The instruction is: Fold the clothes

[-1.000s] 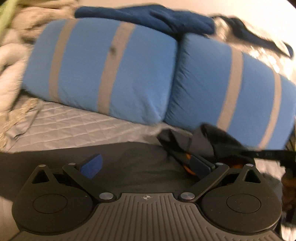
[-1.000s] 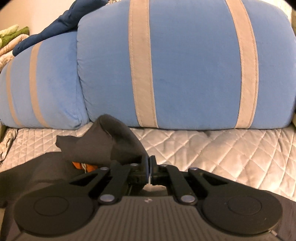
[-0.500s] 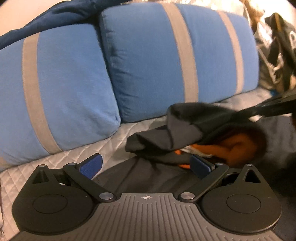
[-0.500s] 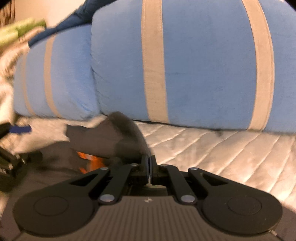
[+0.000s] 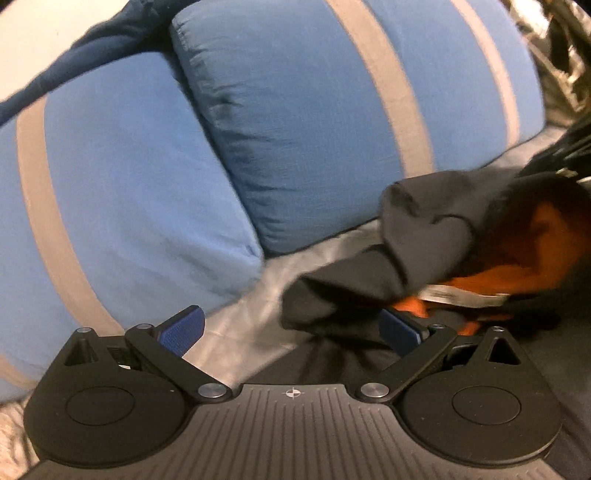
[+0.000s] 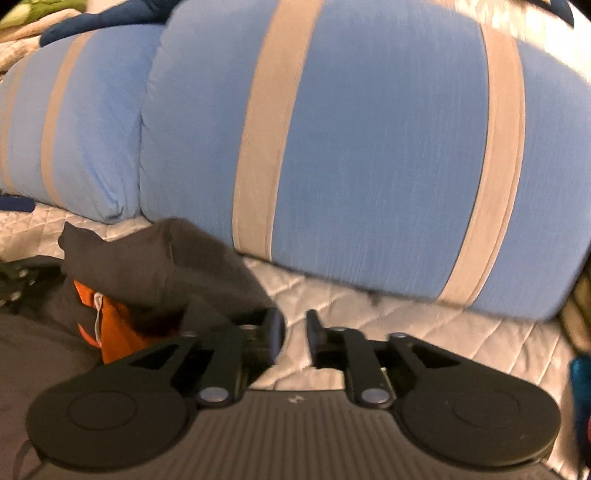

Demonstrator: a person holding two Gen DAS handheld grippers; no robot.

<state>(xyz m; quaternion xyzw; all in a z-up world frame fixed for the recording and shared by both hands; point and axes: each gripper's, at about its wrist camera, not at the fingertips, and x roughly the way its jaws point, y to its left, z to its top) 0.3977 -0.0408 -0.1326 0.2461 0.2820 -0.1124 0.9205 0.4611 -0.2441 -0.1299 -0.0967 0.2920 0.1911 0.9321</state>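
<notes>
A dark grey garment with orange lining (image 5: pixel 436 236) lies bunched on the quilted bed cover, a white label showing at its fold. My left gripper (image 5: pixel 291 328) is open wide, its blue pads (image 5: pixel 181 328) spread; the garment's near fold hangs just ahead of the right pad, not pinched. In the right wrist view the same garment (image 6: pixel 159 258) sits to the left of my right gripper (image 6: pixel 295 332). Its jaws stand a little apart, with only bare quilt showing through the gap.
Two blue pillows with grey stripes (image 6: pixel 369 147) (image 5: pixel 110 184) stand close behind the garment. A navy cloth (image 5: pixel 92 55) drapes over them. The light quilted cover (image 6: pixel 424 332) stretches to the right. Beige and green fabrics (image 6: pixel 33 14) are piled at far left.
My right gripper was shut on the dark garment's edge and has parted its jaws, letting it go. The left gripper has swung right and come closer to the garment, still open.
</notes>
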